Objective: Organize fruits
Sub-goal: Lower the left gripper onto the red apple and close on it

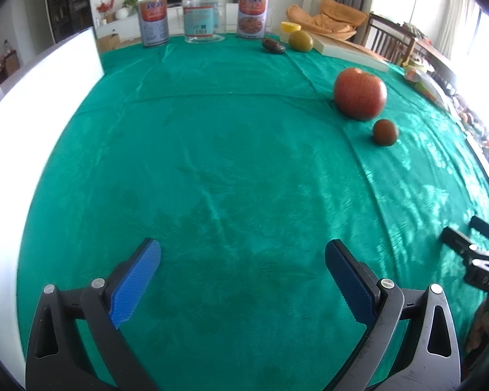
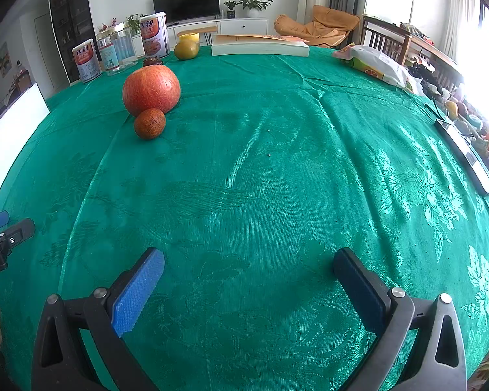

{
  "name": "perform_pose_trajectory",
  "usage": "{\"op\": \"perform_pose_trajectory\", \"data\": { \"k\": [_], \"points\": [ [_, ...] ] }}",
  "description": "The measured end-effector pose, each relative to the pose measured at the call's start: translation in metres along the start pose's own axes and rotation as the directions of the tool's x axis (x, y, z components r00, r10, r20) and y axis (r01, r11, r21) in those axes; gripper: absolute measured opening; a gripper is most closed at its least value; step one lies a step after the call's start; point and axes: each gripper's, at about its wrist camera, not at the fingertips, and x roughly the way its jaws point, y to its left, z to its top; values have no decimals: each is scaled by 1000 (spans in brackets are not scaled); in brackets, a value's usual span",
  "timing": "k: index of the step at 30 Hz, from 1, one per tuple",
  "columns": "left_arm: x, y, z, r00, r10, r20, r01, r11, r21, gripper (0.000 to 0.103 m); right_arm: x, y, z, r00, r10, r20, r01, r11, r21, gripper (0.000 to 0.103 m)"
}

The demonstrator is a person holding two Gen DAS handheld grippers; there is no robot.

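A big red-orange round fruit (image 1: 359, 94) (image 2: 151, 89) lies on the green tablecloth (image 1: 212, 163) with a small brown-orange fruit (image 1: 385, 132) (image 2: 149, 123) just in front of it. A yellow-green fruit (image 1: 300, 41) (image 2: 186, 49) and a small dark wrinkled fruit (image 1: 272, 46) (image 2: 152, 61) lie near the far edge. My left gripper (image 1: 243, 254) is open and empty, low over bare cloth, left of the fruits. My right gripper (image 2: 249, 262) is open and empty, near the front, right of them. Each gripper shows at the other view's edge (image 1: 472, 244) (image 2: 3, 231).
Two tins (image 1: 153, 21) (image 1: 253, 13) and a clear jar (image 1: 203, 16) stand at the far edge. A white book (image 2: 259, 45), a yellow lid (image 2: 188, 36) and a snack bag (image 2: 375, 63) lie beyond. A white board (image 1: 32, 81) stands left. Clutter lines the right edge.
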Motion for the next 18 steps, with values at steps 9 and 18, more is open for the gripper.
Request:
{"op": "perform_pose_trajectory", "data": {
  "k": [9, 18],
  "points": [
    [28, -96, 116, 991, -137, -8, 137, 985, 100, 101, 0, 1, 0, 1000, 5, -1, -5, 1000, -6, 103],
    [94, -119, 144, 997, -35, -62, 38, 998, 45, 91, -1, 4, 0, 1000, 20, -2, -20, 999, -25, 103]
  ]
}}
